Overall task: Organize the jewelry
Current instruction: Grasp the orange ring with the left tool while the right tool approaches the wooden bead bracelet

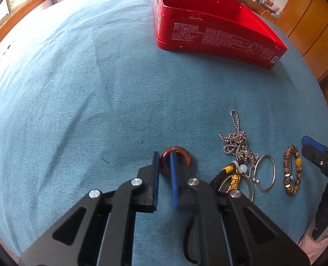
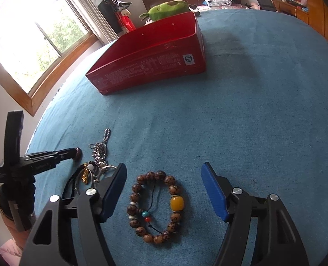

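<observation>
we have the left gripper (image 1: 165, 161) closed on the near side of the brown ring (image 1: 175, 160): one pad (image 1: 156, 168) stands outside the band, the other passes through the hole, so the rim is pinched between them. the ring lies on the blue cloth (image 1: 97, 88), just left of the tangle of chain (image 1: 239, 143), cord and charms. it looks hard, smooth and light, a stiff hoop that will not give. we judge the grip secure across the band's thickness, though a polished surface could let it swing or slip if we tilt fast.

the right gripper (image 2: 164, 186) stands open, jaws either side of the bead bracelet (image 2: 156, 207), pads not touching it. the bracelet lies flat on the cloth, well short of the red tin (image 2: 150, 55). it seems strung on cord, so it should be floppy: it will sag and fold when lifted. the beads look hard and rounded, likely to roll under the pads. we would take it across one side of the loop, near the yellow bead (image 2: 177, 203) or on the plain beads, pinching bead and cord together, not squeezing the whole ring.

the tin sits open beyond both, apparently empty.
</observation>
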The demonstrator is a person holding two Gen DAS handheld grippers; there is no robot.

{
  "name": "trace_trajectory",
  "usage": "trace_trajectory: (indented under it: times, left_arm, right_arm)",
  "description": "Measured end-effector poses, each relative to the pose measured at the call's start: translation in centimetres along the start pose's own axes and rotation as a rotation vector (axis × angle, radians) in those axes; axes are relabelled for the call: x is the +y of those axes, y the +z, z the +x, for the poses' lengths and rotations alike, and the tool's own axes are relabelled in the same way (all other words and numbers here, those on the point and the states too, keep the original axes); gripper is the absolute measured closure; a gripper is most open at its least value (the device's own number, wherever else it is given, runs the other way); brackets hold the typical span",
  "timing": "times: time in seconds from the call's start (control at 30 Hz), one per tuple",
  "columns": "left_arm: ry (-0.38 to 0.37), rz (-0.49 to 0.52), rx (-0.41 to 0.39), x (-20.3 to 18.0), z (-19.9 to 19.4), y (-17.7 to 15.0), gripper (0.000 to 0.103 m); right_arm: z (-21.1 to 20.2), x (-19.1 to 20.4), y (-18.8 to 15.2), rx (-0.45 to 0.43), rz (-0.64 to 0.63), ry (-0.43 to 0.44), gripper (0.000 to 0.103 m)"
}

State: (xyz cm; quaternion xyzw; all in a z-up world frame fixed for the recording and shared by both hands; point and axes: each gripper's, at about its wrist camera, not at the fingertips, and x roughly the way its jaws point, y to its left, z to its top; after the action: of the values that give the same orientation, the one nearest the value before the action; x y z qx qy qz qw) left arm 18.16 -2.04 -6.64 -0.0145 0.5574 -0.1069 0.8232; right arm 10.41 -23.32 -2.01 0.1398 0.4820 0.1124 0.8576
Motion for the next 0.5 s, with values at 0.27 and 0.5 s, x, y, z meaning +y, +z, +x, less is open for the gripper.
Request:
trace_trajectory:
  times: [0.27,0.5]
  left_arm:
    - [-0.023,-0.022,-0.028,0.9,-0.7,-0.8,0.096]
    - [-0.029,-0.008,-0.033,0.6,-1.3,-1.6,0.097]
  right_arm:
    - [0.1,-0.7,-1.1,0.04,-0.032,-0.041,0.05]
    - [0.0,-0.1,-1.9,0.085,-0.088,-0.038,0.06]
